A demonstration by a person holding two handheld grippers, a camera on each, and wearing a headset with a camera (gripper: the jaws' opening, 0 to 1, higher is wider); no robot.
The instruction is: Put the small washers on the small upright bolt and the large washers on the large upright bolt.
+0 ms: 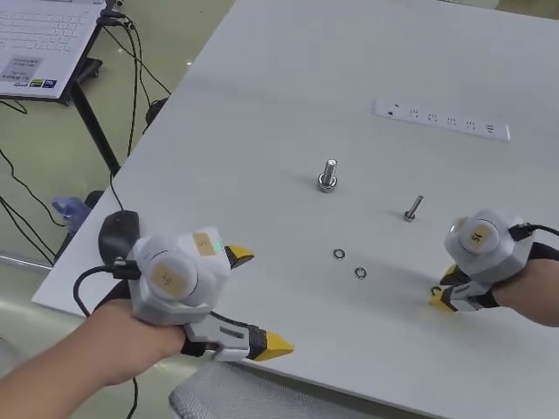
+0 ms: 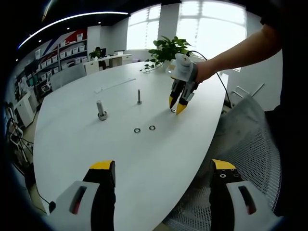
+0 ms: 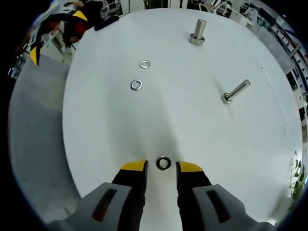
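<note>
On the white table [image 1: 262, 131] the large bolt [image 1: 327, 174] stands upright, with the thinner small bolt [image 1: 413, 208] to its right. Two washers [image 1: 339, 254] [image 1: 360, 273] lie flat in front of them. My right gripper [image 3: 162, 167] is lowered to the table at the right, open by a narrow gap. A third washer [image 3: 163, 163] lies on the table just off its yellow tips, untouched. My left gripper [image 1: 259, 301] hovers at the near left edge, jaws spread wide and empty. The left gripper view shows the right gripper [image 2: 176, 107] pointing down at that washer.
A white power strip [image 1: 441, 120] lies at the far side of the table. A laptop [image 1: 39, 44] sits on a stand off the table's left, with cables hanging. A mesh chair [image 2: 250, 130] stands at the near edge.
</note>
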